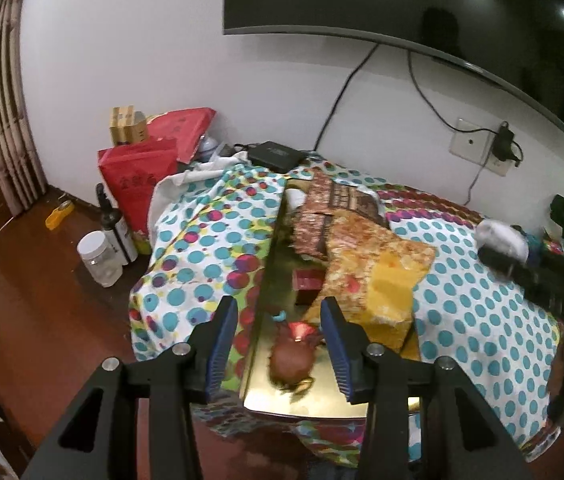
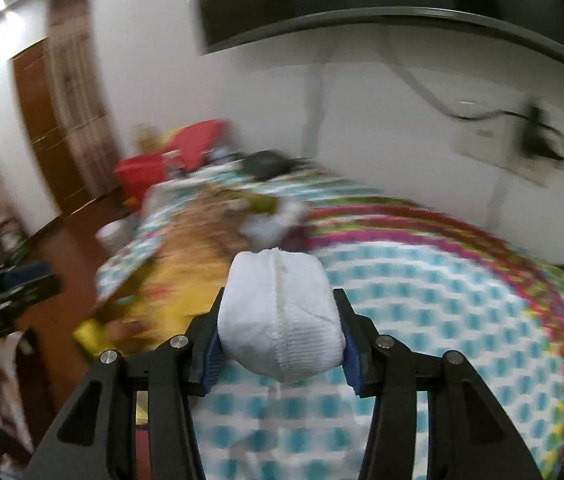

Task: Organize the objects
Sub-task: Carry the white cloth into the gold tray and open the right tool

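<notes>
The right gripper (image 2: 280, 330) grasps a white rolled cloth bundle (image 2: 280, 316); the shiny gold tray (image 1: 266, 280) lies to its left, under the released left gripper (image 1: 280, 346).

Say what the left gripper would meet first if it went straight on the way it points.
Probably the brown doll head lying on the gold tray, framed between the open fingers of the left gripper. Depth is unclear; the yellow packet lies just beyond.

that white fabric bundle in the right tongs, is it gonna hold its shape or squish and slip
The white fabric bundle probably squishes: it bulges rounded above the right tongs, pinched between them, with soft creases along its seam. It looks light for its bulk, being cloth. Slipping seems unlikely, since the knit surface should grip the pads.
</notes>
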The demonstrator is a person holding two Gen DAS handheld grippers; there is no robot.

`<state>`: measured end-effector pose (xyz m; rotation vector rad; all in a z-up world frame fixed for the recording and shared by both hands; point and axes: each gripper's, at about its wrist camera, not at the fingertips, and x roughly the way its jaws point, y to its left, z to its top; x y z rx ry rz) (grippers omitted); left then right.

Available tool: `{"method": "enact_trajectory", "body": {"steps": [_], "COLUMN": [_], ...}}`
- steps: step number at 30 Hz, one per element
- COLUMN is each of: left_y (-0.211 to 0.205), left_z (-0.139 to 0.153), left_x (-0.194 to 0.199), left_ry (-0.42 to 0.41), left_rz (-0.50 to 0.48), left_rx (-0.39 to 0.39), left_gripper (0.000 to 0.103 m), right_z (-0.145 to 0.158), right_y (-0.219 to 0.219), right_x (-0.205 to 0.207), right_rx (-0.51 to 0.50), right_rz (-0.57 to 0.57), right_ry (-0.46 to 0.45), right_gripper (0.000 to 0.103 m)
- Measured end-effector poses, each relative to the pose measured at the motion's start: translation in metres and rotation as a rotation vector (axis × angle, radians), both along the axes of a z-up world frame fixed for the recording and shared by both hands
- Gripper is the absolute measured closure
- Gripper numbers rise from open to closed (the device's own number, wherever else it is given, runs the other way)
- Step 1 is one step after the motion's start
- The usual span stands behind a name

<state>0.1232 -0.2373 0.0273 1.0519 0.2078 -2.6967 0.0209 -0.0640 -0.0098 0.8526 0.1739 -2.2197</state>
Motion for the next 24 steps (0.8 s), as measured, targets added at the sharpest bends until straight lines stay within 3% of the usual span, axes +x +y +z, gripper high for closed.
{"method": "enact_trajectory", "body": {"steps": [7,16,20,23,24], "left_y": [-0.022,-0.034,-0.037,-0.035,-0.034], "left_z": [-0.002,-0.014,-0.017,-0.018,-0.019], "left_x": [0.007,0.008,0.006,0.003,0.001], "left_ry": [-0.003,-0.02,-0.03,-0.035,-0.038], "left_rz": [0.056,0.071,0.078,0.062,0.059], "left_rx": [0.014,0.035,0.035,0.055,0.055], "left_gripper": [0.048,0.048,0.048,0.048,0.048], "right_z": [-0.018,-0.039,-0.041,-0.034,-0.032], "right_y": [-0.077,-0.106,-0.105,-0.096,-0.092], "right_x": [0.053,0.06,0.058,0.06,0.059], "right_rx": [0.084,0.161,0.129,0.1,0.091], "right_rz": [0.167,0.184,0.171,0.156,0.144], "right_ry": [-0.009,-0.033,-0.049,-0.029,-0.029], "right_gripper": [0.057,0.057,0.057,0.044,0.031]}}
